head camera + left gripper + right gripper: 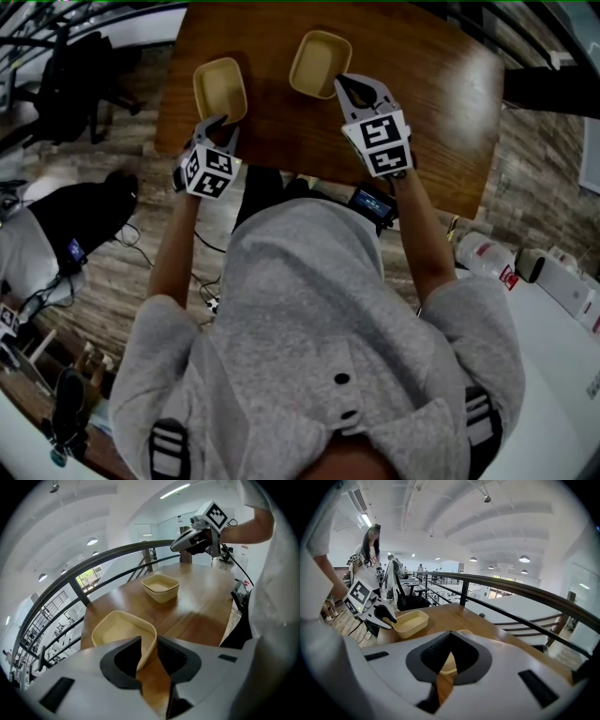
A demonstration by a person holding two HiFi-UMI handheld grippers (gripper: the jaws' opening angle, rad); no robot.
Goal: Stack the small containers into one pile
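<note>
Left gripper view: left gripper (149, 645) jaws apart, straddling near wall of nearer beige container (117, 629), not pinching yet, likely lined up to grab it for stacking. Right gripper (446, 656) clenched, empty, hovering by second beige container (161, 588), probably the stack base. Containers sit apart on wooden table (201, 616). No readable writing, only square markers on gripper cubes.

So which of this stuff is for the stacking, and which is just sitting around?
For the job:
left container
right container
table they sit on
left gripper, open around the left container's corner
right gripper, shut and empty

Just lying about:
office chair
black bag on the floor
</note>
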